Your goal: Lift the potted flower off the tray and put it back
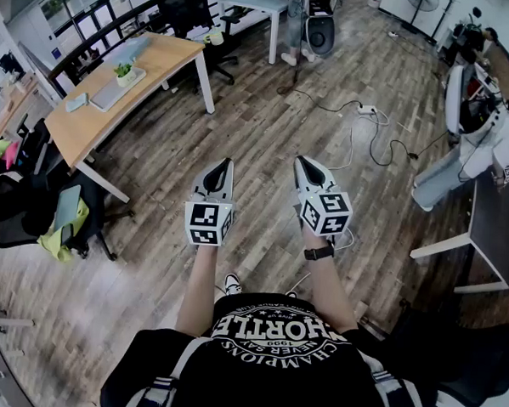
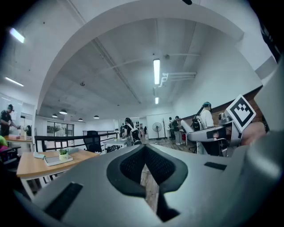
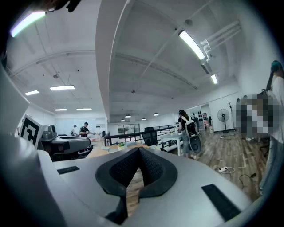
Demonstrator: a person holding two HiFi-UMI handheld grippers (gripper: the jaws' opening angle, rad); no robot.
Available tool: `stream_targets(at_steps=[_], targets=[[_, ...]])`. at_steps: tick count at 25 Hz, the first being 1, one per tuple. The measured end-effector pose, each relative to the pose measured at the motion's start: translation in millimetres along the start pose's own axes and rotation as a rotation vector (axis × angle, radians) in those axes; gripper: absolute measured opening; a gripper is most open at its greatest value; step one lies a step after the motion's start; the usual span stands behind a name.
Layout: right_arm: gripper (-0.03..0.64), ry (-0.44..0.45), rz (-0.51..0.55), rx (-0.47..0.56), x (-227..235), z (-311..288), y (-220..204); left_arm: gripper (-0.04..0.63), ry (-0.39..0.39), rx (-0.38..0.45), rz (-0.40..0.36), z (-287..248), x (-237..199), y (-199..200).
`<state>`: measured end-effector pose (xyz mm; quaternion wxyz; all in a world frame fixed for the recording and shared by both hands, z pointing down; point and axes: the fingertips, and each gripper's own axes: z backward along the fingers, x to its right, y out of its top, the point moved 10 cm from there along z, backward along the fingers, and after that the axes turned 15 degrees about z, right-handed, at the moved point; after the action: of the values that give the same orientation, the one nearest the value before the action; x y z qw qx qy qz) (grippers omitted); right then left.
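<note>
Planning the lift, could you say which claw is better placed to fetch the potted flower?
Probably left: the potted flower stands far off on the desk, nearer the left claw than the right claw.

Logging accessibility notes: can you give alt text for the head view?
A person standing on a wood floor holds the left hand-held gripper and right hand-held gripper level ahead, both shut and empty. Far off at upper left, a potted plant sits on a tray on a wooden table.

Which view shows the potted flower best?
The head view: the potted flower sits on its tray, clear from above. The left gripper view shows it small, side-on; the right gripper view, a distant speck.
</note>
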<state>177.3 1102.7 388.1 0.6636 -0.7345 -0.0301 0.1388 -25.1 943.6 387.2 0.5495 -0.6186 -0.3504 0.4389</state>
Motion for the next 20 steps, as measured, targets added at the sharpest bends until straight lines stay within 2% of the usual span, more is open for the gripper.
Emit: stream_targets(at_steps=[3,9,14,20], targets=[[0.017,0.034,-0.006,0.046,-8,-23,3,0.020,0.007,0.013,-0.011,-3,-14,2],[0.017,0.065,-0.006,0.043,-44,-62,9,0.020,0.053,0.013,-0.011,13,-58,3],[0.017,0.120,-0.017,0.045,-88,-103,16,0.020,0.119,0.012,-0.019,39,-107,7],[0.017,0.199,-0.036,0.041,-151,-154,28,0.020,0.173,0.000,0.007,69,-170,13]])
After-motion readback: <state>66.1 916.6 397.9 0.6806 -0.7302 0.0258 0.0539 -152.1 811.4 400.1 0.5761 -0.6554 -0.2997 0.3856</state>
